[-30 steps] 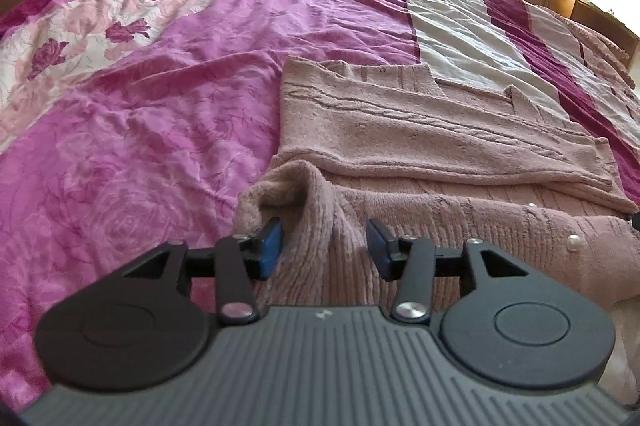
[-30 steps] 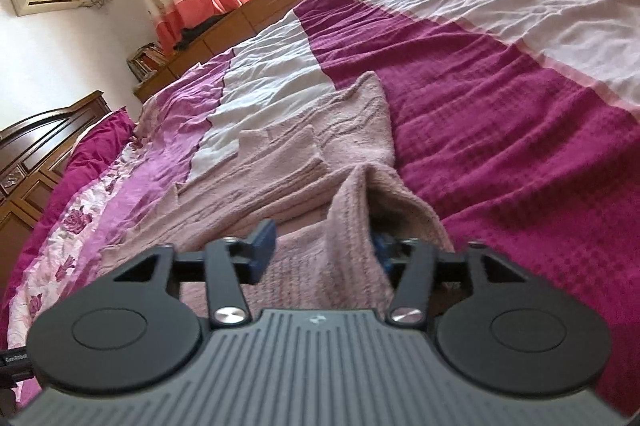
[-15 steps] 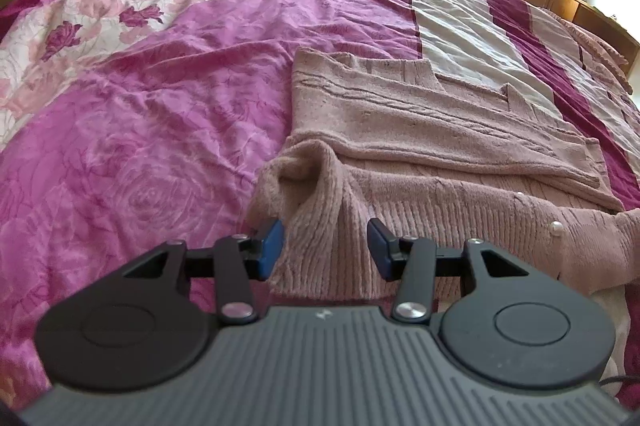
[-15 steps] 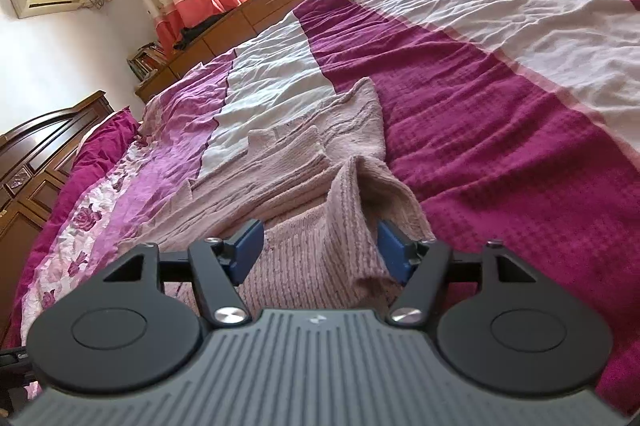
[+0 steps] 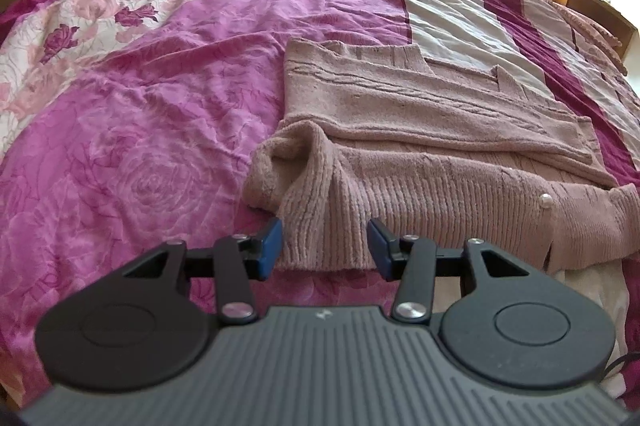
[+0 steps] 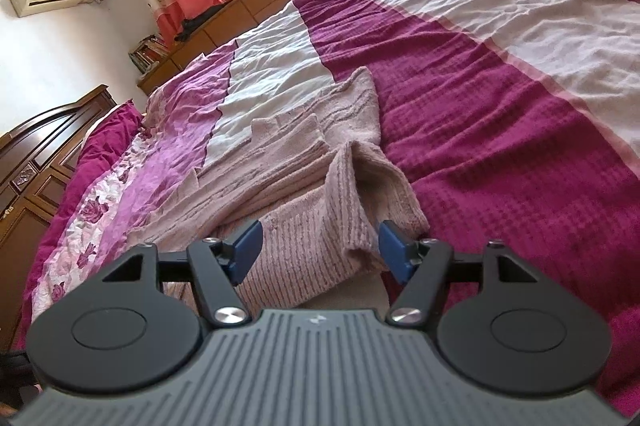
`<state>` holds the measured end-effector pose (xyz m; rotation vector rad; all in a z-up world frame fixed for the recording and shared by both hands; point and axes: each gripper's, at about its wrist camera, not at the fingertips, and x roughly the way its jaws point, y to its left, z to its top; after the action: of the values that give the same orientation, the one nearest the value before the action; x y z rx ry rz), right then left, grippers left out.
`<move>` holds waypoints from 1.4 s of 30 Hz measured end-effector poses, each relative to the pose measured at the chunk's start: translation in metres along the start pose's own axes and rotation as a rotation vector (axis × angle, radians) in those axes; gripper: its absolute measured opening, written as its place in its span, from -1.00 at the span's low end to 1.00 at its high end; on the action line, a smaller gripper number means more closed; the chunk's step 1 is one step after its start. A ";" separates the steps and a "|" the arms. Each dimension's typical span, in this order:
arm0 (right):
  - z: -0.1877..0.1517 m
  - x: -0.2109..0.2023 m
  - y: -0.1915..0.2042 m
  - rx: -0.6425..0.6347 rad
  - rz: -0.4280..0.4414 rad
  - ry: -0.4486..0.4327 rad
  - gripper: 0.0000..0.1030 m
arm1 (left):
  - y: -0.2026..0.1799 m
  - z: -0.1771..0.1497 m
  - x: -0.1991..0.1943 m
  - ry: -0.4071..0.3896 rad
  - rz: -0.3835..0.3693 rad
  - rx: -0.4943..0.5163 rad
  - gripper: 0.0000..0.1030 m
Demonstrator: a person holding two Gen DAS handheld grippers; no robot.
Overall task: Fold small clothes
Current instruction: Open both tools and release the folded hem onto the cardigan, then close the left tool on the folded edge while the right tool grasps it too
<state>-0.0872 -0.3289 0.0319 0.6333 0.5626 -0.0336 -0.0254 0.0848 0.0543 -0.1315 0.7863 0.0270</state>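
The cardigan lies flat on the bed, its sleeves already folded across the body, so it makes a tidy band ready to be doubled over from the hem. I hold my left gripper at one hem corner and my right gripper at the other, so I can lift both ends evenly. My left jaws stand open, the ribbed hem between them but not pinched. My right jaws have just been opening and now stand wide, the bunched corner loose between them, touching neither pad. The hem sits right at my fingertips in both views.
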 end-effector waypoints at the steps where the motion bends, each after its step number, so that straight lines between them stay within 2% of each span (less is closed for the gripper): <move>1: 0.000 -0.001 0.000 -0.001 -0.003 0.004 0.39 | 0.001 -0.001 0.000 0.006 0.002 0.002 -0.05; 8: 0.000 -0.002 -0.001 -0.003 -0.012 0.038 0.39 | 0.005 -0.002 0.005 0.054 0.006 -0.013 -0.05; 15: 0.005 0.006 -0.002 0.009 -0.013 0.050 0.39 | 0.004 -0.003 0.010 0.068 0.011 -0.004 -0.05; 23: 0.009 0.014 0.003 -0.032 0.006 0.052 0.38 | 0.005 -0.001 0.014 0.053 0.010 0.009 -0.05; 35: 0.013 0.034 0.000 -0.036 0.005 0.080 0.36 | 0.015 0.005 0.025 0.050 -0.005 -0.045 -0.05; 42: 0.011 0.040 -0.001 -0.061 -0.015 0.093 0.11 | 0.015 0.004 0.035 0.058 -0.008 -0.041 -0.05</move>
<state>-0.0478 -0.3297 0.0181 0.5730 0.6563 -0.0014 0.0009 0.0994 0.0308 -0.1746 0.8434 0.0319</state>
